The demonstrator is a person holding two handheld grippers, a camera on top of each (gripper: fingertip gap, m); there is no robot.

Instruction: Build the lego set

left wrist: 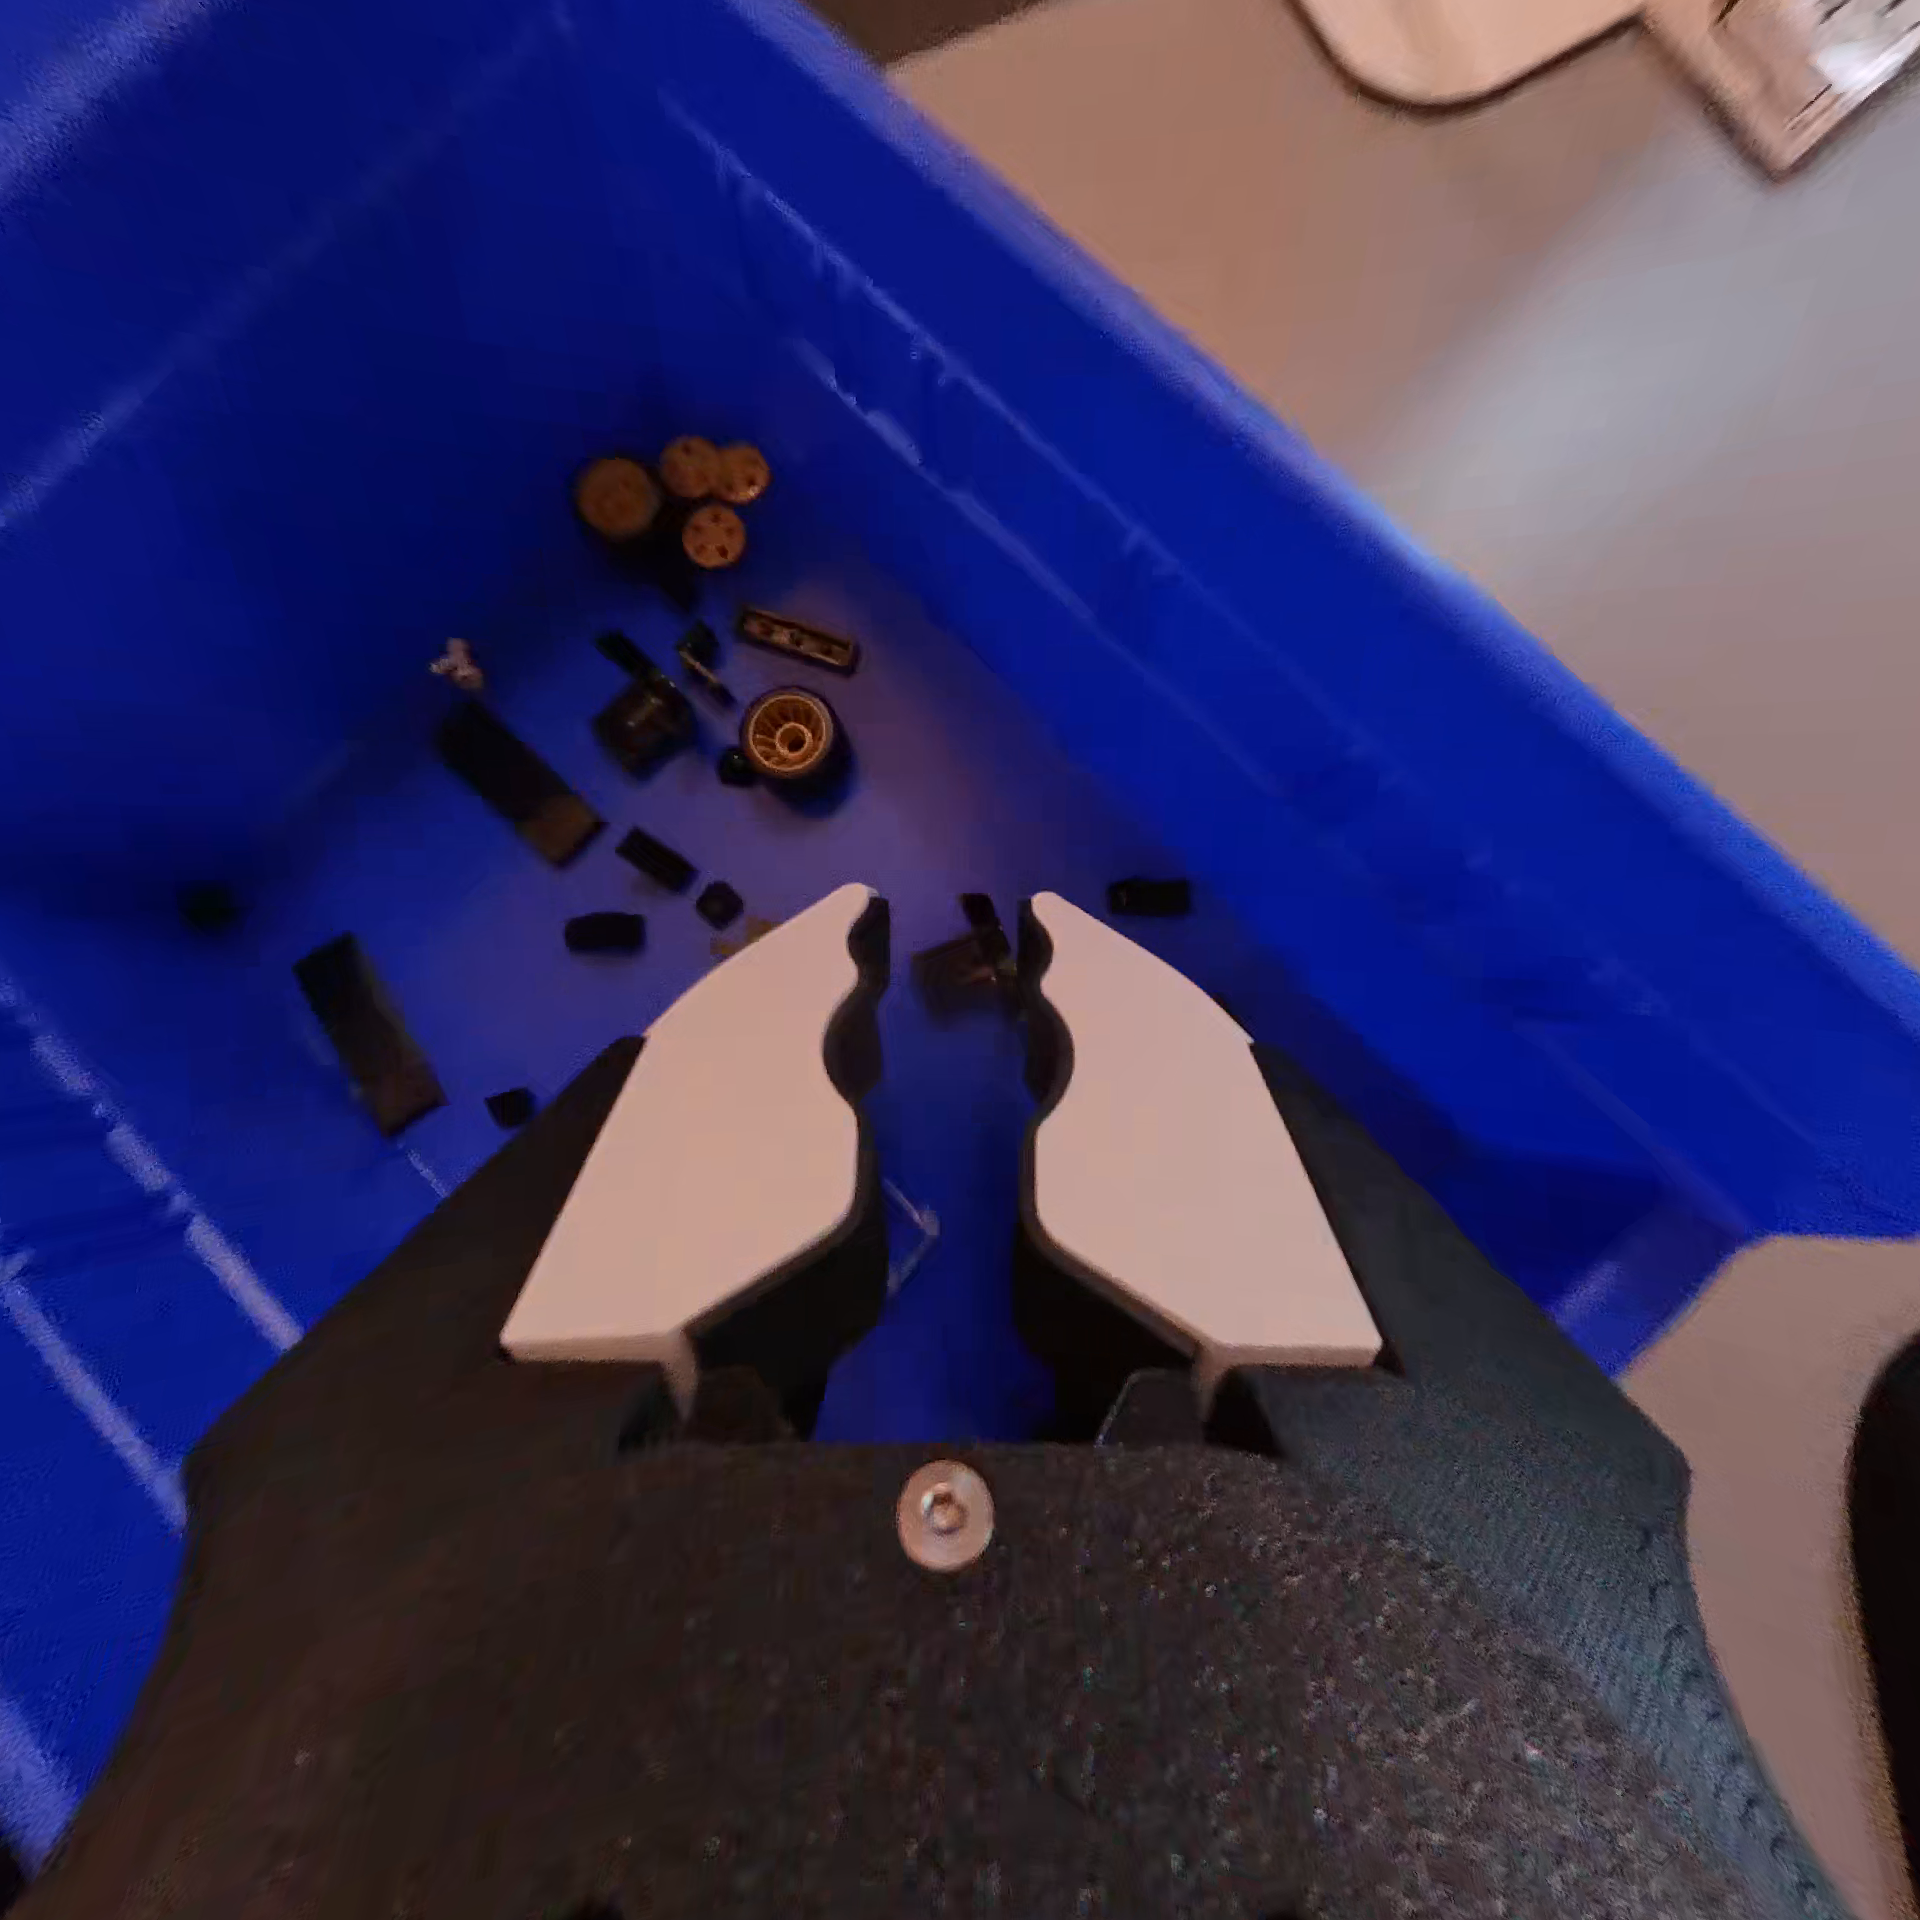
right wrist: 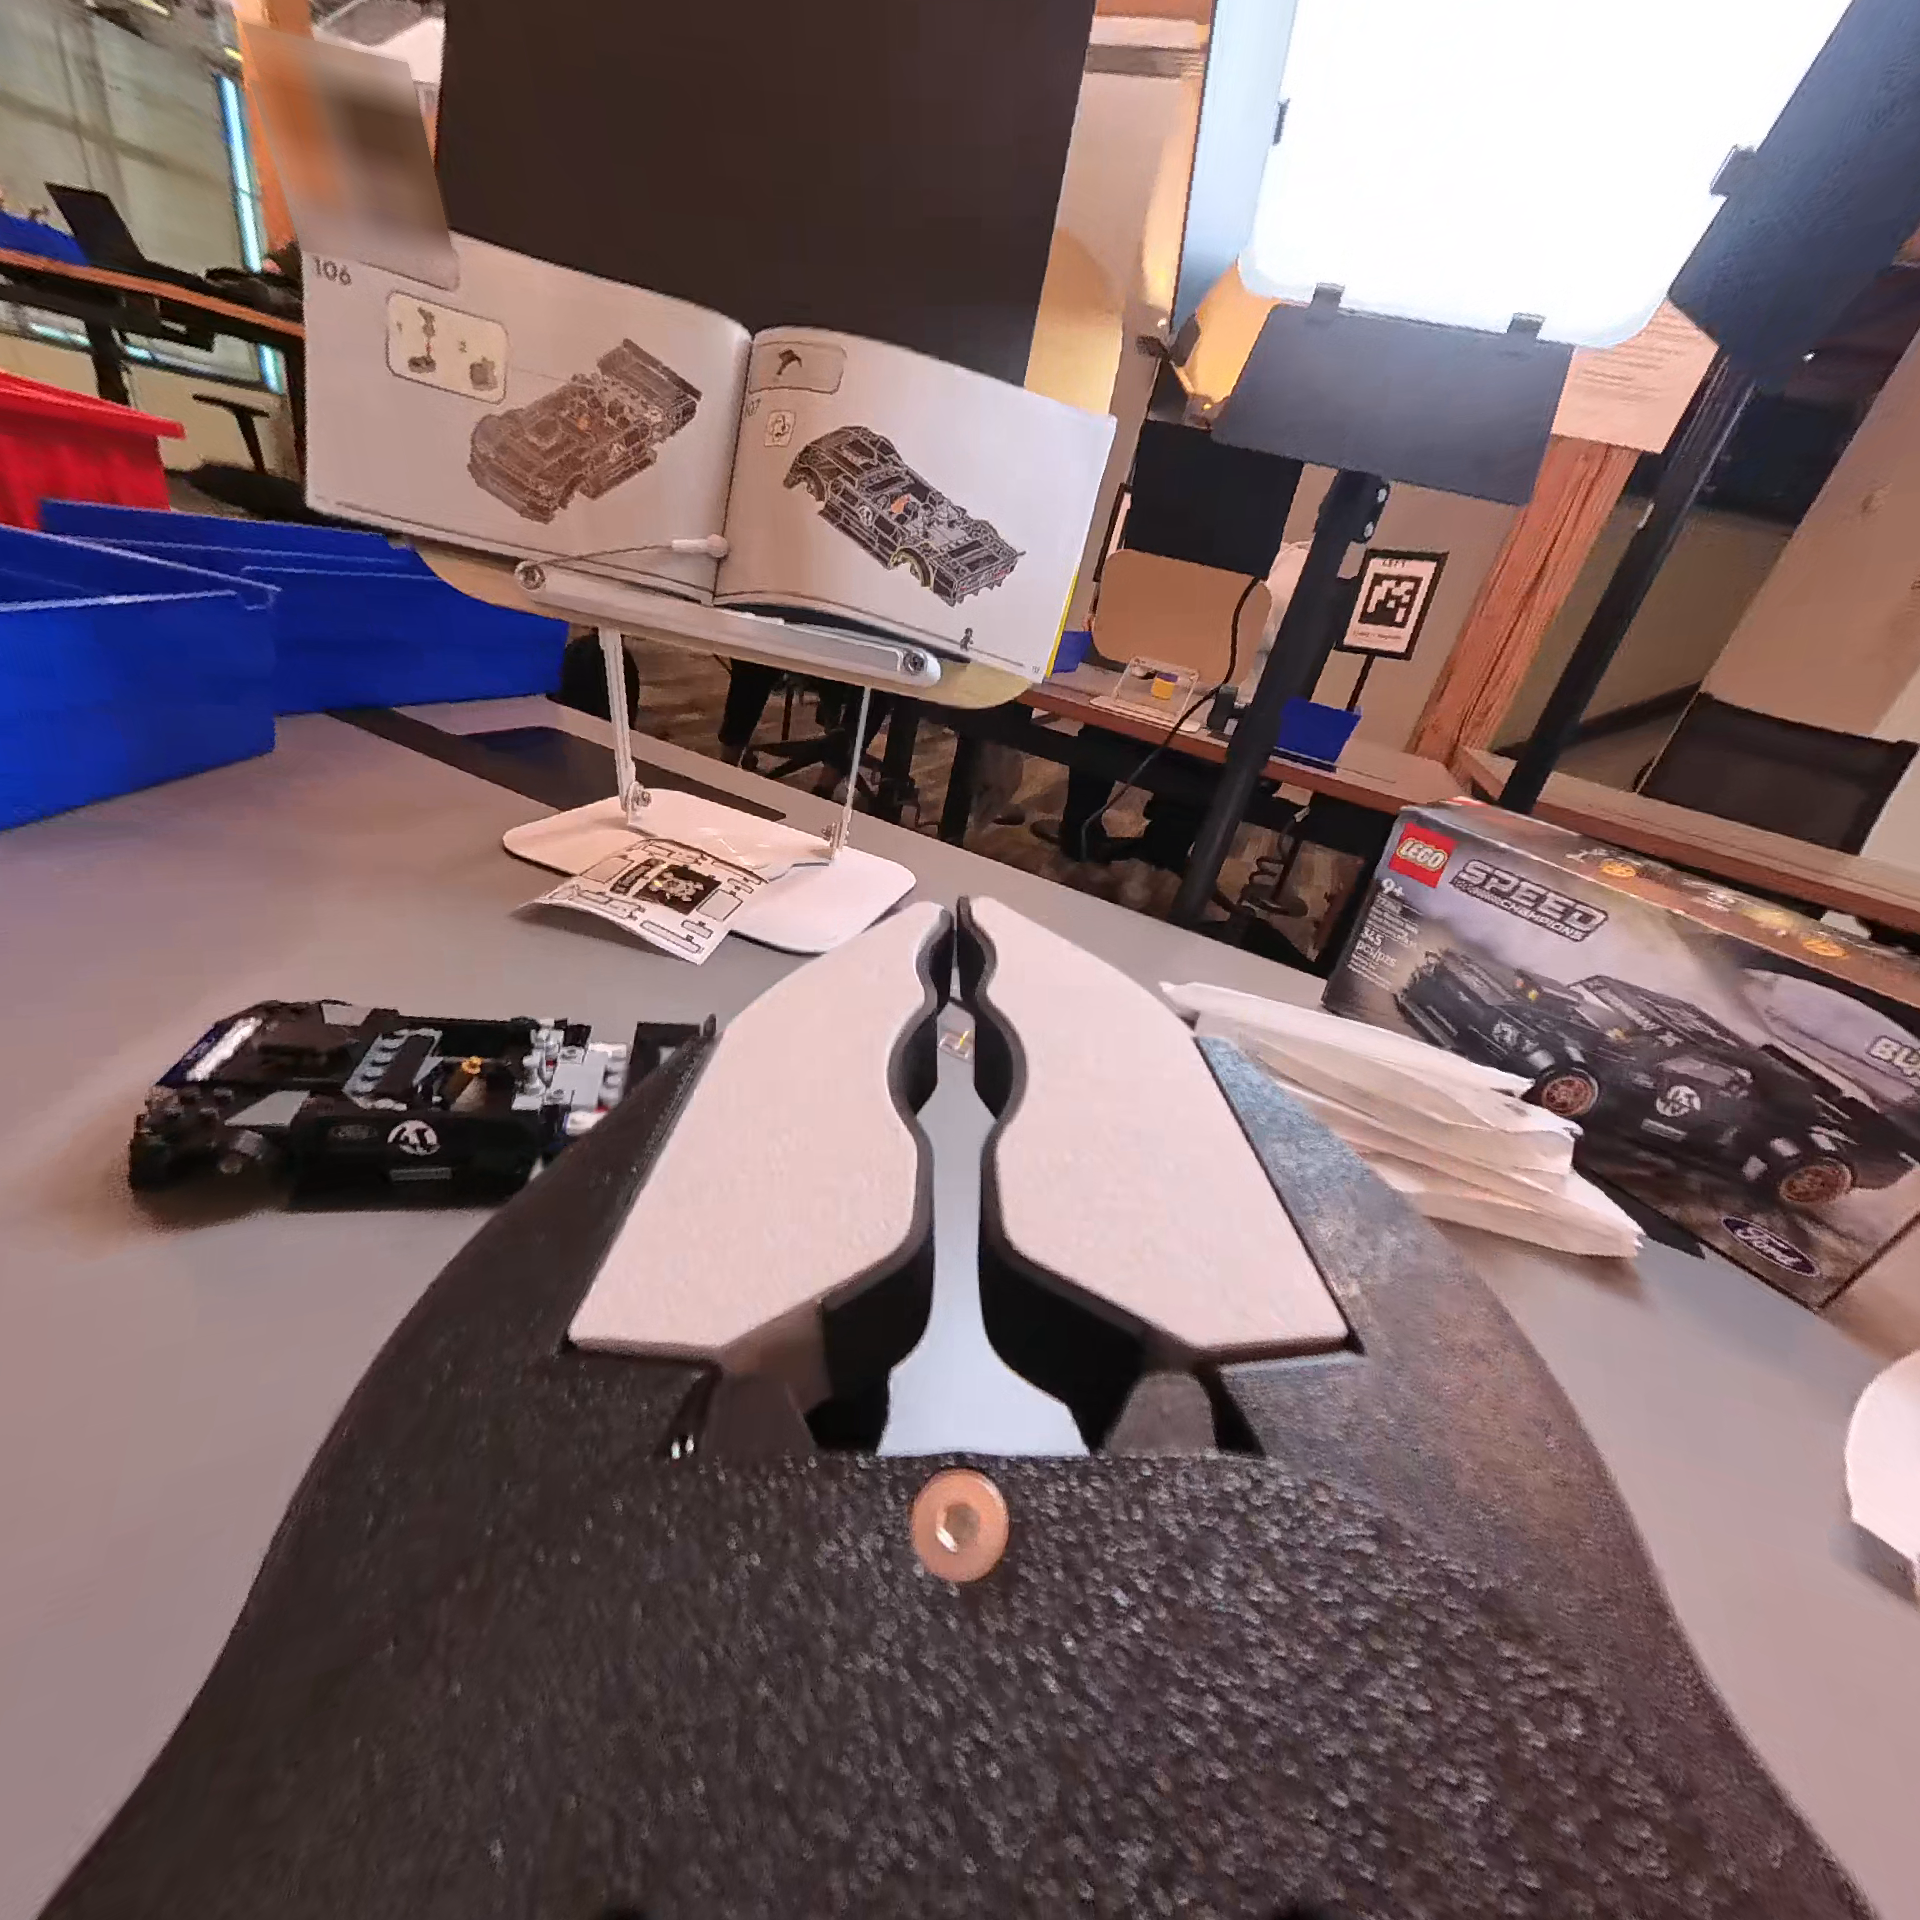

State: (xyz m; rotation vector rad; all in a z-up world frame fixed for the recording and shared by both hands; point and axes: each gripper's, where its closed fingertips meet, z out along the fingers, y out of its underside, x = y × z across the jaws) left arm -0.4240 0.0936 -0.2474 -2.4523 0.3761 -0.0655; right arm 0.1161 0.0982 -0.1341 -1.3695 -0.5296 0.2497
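Observation:
In the left wrist view my left gripper (left wrist: 954,914) hangs inside a blue bin (left wrist: 1299,675), its jaws a little apart. A small black piece (left wrist: 961,961) sits between the fingertips, close against the right finger (left wrist: 1122,1039). The left finger stands clear of it. Loose black pieces, gold wheel hubs (left wrist: 675,499) and a tyre with a gold rim (left wrist: 792,736) lie on the bin floor. In the right wrist view my right gripper (right wrist: 956,914) is shut above the grey table (right wrist: 208,1351), to the right of the part-built black car (right wrist: 395,1101). A tiny clear bit (right wrist: 956,1044) shows through the hollow between its fingers.
An open instruction booklet (right wrist: 623,416) rests on a white stand with a sticker sheet (right wrist: 649,894) at its foot. The set's box (right wrist: 1662,1018) and white paper bags (right wrist: 1403,1112) lie to the right. Blue bins (right wrist: 156,644) stand at the left. The tips of one gripper are about 55 centimetres away from the tips of the other.

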